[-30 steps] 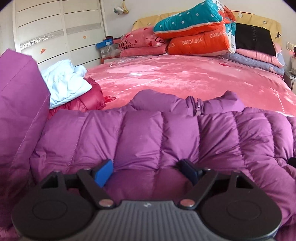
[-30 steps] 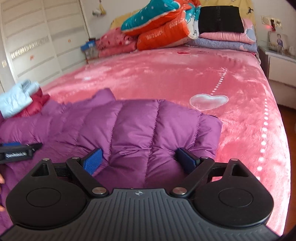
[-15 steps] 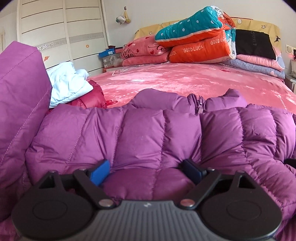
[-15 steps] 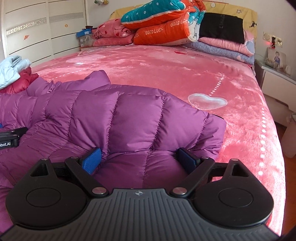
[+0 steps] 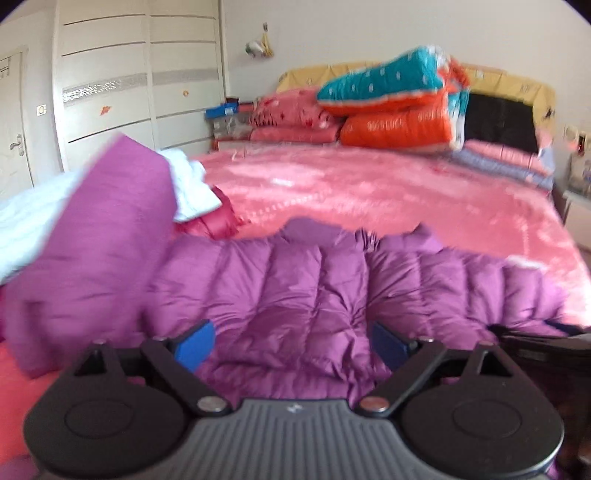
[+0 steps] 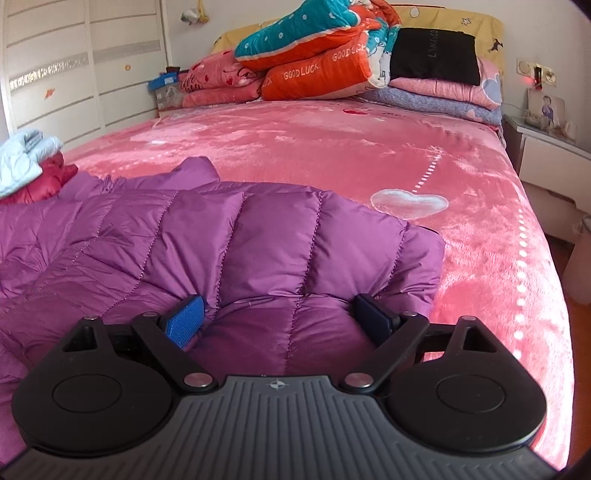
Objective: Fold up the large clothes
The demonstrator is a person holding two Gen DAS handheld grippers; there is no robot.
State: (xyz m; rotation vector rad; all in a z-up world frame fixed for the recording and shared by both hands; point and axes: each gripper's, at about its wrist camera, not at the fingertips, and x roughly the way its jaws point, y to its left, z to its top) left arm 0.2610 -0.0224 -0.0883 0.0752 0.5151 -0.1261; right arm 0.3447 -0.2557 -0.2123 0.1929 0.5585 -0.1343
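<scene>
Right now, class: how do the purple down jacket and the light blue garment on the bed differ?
The purple down jacket lies spread wide at the near edge; the light blue garment sits bunched up, farther left. The jacket lies on the pink bedspread; the blue one rests atop a red garment. Both look padded.

A home bedroom: a wide bed [image 6: 332, 155] under a pink blanket, folded quilts [image 6: 317, 55] and pillows [image 6: 218, 79] stacked against its headboard [image 6: 476, 22], a white wardrobe [image 5: 144, 92] alongside, a nightstand [image 6: 546, 144] at the far side.
</scene>
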